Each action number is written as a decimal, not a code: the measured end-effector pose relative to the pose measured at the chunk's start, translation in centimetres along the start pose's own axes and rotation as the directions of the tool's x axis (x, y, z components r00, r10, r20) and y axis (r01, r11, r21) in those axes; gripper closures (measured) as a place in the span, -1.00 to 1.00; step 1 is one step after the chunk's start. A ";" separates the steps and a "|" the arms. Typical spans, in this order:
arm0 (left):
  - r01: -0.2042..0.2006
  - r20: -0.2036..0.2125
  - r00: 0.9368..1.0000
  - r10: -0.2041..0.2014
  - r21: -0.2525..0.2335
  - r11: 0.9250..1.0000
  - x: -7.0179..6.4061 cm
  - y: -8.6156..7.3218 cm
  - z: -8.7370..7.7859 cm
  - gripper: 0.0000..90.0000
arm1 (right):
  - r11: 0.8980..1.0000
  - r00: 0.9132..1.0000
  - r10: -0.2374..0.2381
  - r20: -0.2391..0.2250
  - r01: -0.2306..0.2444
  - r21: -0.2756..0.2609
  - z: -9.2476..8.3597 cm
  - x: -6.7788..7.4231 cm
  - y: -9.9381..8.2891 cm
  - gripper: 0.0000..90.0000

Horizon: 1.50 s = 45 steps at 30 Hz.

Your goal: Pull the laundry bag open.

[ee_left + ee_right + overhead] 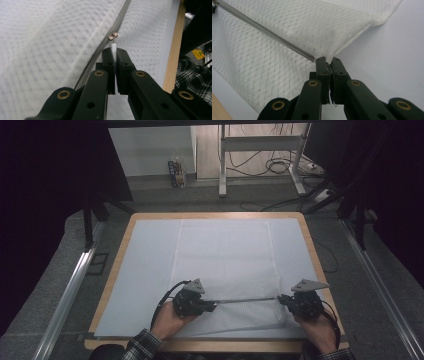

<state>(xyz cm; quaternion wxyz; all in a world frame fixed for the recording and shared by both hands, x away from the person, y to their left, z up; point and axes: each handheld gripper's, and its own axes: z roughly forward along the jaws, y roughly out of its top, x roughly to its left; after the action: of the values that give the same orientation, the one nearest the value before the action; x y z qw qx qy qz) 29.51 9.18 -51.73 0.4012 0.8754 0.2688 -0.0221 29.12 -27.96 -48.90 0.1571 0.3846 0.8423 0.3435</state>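
Observation:
A white mesh fabric cover (225, 255) lies flat on the table, and a grey zipper (245, 299) is pulled taut along its near edge between my two grippers. My left gripper (214, 305) is shut on the white pull tab (114, 48), which hangs from the metal slider (113, 36). In the left gripper view the left gripper (115, 51) points along the zipper (122, 17). My right gripper (281, 299) is shut on the cover's corner at the zipper's end. The right gripper view shows the right gripper (327, 60) pinching the fabric (287, 20) beside the zipper (267, 31).
A pale sheet (145, 270) covers the wooden tabletop (312, 250). Metal rails (70, 290) run along both sides of the table. Behind it on the floor are a desk frame (222, 165), cables (277, 165) and a small box (176, 172). A plaid sleeve (192, 72) is close by.

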 end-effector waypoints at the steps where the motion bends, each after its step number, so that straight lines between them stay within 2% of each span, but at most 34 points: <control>1: 0.002 -0.003 1.000 -0.002 0.000 1.000 0.0 -0.1 -0.1 0.95 | 1.000 1.000 0.002 -0.002 -0.002 0.000 0.0 0.0 0.0 0.91; 17: 0.044 -0.025 0.999 -0.044 0.001 0.999 0.7 -1.8 -1.5 0.95 | 1.000 1.000 0.011 -0.007 -0.011 -0.001 -0.1 -0.2 -0.2 0.91; 22: 0.061 -0.020 0.998 -0.061 -0.001 0.998 1.0 -2.4 -2.2 0.95 | 1.000 1.000 0.011 -0.010 -0.011 -0.001 -0.1 -0.3 -0.2 0.90; 45: 0.102 -0.065 0.993 -0.102 0.001 0.995 1.1 -4.6 -4.2 0.95 | 1.000 1.000 0.008 -0.010 -0.008 0.001 -0.2 -0.3 -0.3 0.90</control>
<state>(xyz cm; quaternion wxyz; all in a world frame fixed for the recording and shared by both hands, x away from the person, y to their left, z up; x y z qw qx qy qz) 27.45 15.17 -52.32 0.3889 0.8615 0.3260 -0.0149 29.06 -28.35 -48.97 0.1515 0.3862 0.8417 0.3456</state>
